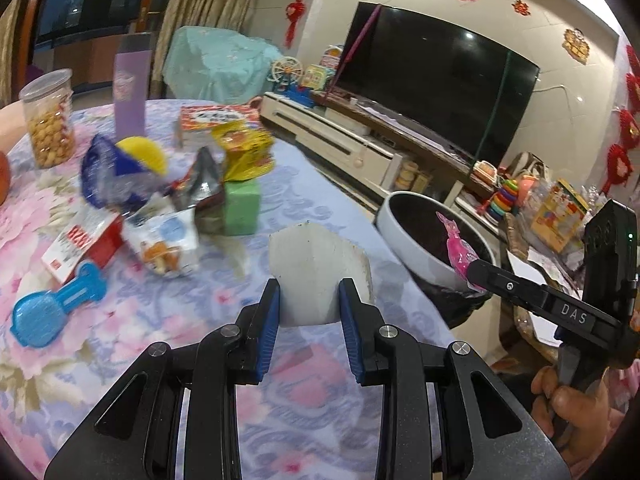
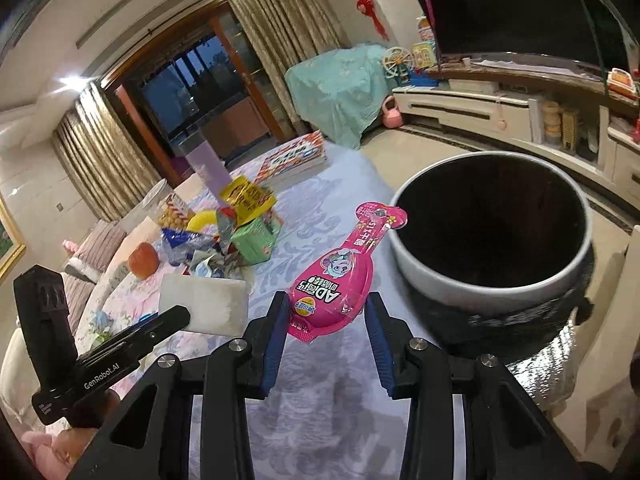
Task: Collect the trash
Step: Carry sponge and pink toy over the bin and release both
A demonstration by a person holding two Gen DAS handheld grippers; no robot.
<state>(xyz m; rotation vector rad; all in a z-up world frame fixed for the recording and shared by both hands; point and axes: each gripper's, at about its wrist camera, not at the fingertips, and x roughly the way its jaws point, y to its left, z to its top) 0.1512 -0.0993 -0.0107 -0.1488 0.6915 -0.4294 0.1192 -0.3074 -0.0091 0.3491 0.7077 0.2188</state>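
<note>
My left gripper (image 1: 309, 294) is shut on a white folded piece of card (image 1: 320, 268), held above the flowered tablecloth (image 1: 280, 380). My right gripper (image 2: 326, 310) is shut on the lower end of a pink drink pouch (image 2: 336, 280); the pouch's neck points toward the bin. A round white-rimmed bin (image 2: 460, 286) with a dark inside stands just past the table's right edge, close ahead of the pouch. In the left wrist view the right gripper (image 1: 476, 272) carries the pink pouch (image 1: 456, 246) over the bin's rim (image 1: 412, 252). A heap of wrappers (image 1: 168, 200) lies on the table.
On the table are a yellow wrapper (image 1: 244, 152) on a green box (image 1: 240, 208), a blue scoop (image 1: 52, 304), a red box (image 1: 84, 244), a cookie jar (image 1: 48, 120) and a purple carton (image 1: 130, 92). A TV (image 1: 436, 80) on a low cabinet (image 1: 340, 140) stands beyond the bin.
</note>
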